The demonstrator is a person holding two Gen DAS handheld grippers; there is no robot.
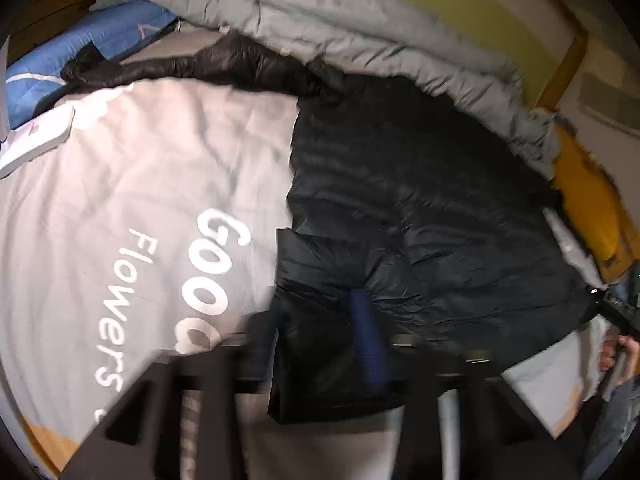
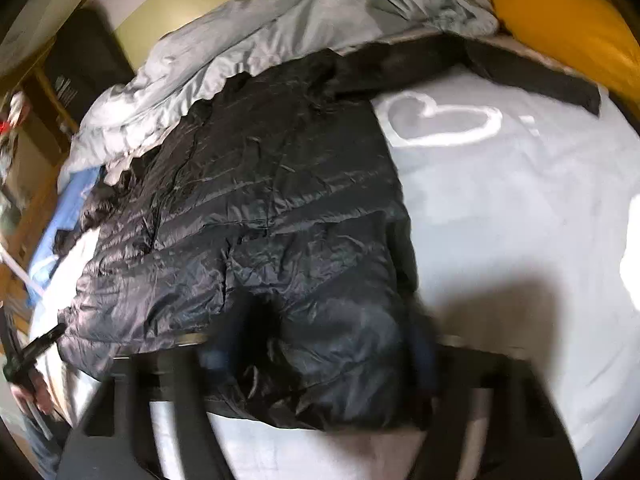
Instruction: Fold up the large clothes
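Note:
A black quilted puffer jacket (image 1: pixel 420 200) lies flat on the bed, one sleeve (image 1: pixel 180 66) stretched out to the upper left. My left gripper (image 1: pixel 316 340) is at the jacket's near hem corner. The cloth fills the narrow gap between its blurred dark finger and its blue-padded finger (image 1: pixel 366 340), so it looks shut on the hem. In the right wrist view the same jacket (image 2: pixel 260 200) spreads up the frame, its other sleeve (image 2: pixel 520 68) reaching right. My right gripper (image 2: pixel 320 356) has the opposite hem corner bunched and puckered between its blurred fingers.
The jacket lies on a grey sheet (image 1: pixel 140 200) with white lettering and a heart (image 2: pixel 440 120). A crumpled grey duvet (image 1: pixel 320 12) is heaped behind it. A blue pillow (image 1: pixel 80 44) and a white box (image 1: pixel 36 140) sit far left, a yellow pillow (image 2: pixel 560 20) far right. A person's hand (image 1: pixel 624 350) shows at the edge.

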